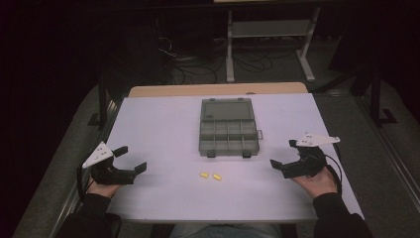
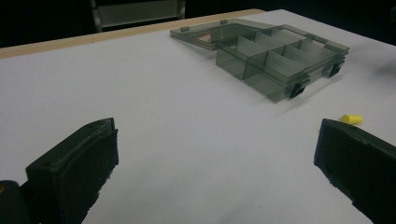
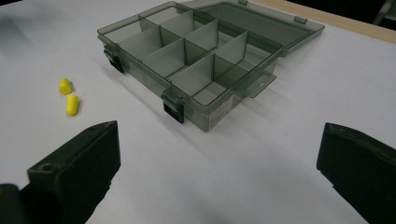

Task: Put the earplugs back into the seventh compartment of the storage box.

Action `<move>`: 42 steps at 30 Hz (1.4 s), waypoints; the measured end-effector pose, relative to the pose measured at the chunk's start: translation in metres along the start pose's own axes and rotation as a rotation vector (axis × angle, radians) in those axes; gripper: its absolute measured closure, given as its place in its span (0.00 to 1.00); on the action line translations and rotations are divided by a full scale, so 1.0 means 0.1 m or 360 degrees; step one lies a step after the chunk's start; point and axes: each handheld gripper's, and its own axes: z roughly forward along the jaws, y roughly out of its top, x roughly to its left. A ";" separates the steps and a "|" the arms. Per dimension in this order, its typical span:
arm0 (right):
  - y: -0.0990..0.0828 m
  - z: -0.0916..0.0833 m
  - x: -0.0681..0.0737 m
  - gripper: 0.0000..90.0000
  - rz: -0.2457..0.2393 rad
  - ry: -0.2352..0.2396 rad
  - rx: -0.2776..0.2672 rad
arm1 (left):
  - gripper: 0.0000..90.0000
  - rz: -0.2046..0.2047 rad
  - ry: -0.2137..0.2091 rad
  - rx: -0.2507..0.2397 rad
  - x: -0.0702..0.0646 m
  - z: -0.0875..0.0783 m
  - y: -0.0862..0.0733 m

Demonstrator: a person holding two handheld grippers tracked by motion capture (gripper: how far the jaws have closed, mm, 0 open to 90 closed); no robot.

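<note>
An open smoky-grey compartment box (image 1: 229,130) lies in the middle of the white table (image 1: 158,124), its lid flat behind it and its compartments bare. Two yellow earplugs (image 1: 203,175) (image 1: 217,176) lie side by side in front of it. My left gripper (image 1: 131,158) rests open near the left front edge, nothing between its jaws. My right gripper (image 1: 284,153) is open and empty at the right front. In the left gripper view the box (image 2: 275,60) is far right and one earplug (image 2: 351,119) peeks past the right jaw. In the right gripper view the box (image 3: 196,60) is ahead and both earplugs (image 3: 65,86) (image 3: 71,104) lie left.
A wooden strip (image 1: 218,89) borders the table's far edge. Behind it, on the dark floor, stand a white metal frame (image 1: 270,29) and loose cables (image 1: 198,69). Bare table surface lies on both sides of the box.
</note>
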 end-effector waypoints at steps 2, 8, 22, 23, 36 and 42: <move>0.00 0.00 0.00 0.00 0.0000 0.0003 0.0004 | 0.00 -0.0004 -0.0004 0.0000 0.00 0.00 0.00; 0.00 0.00 0.04 0.00 -0.0010 0.0017 0.0014 | 0.00 0.0000 -0.0013 0.0004 -0.01 0.00 0.00; 0.02 0.04 0.06 0.00 -0.0025 0.0034 0.0061 | 0.00 -0.0008 -0.0027 -0.0001 -0.01 -0.01 -0.01; 0.03 0.04 0.06 0.00 -0.0031 0.0036 0.0068 | 0.00 -0.0007 -0.0026 0.0001 -0.01 -0.01 -0.01; 0.27 0.10 0.22 0.00 -0.0133 0.0121 0.0132 | 0.00 0.0008 -0.0012 0.0010 -0.03 -0.01 -0.01; 0.37 0.19 0.30 0.00 -0.0187 0.0164 0.0171 | 0.00 0.0015 -0.0013 0.0015 -0.04 -0.01 -0.01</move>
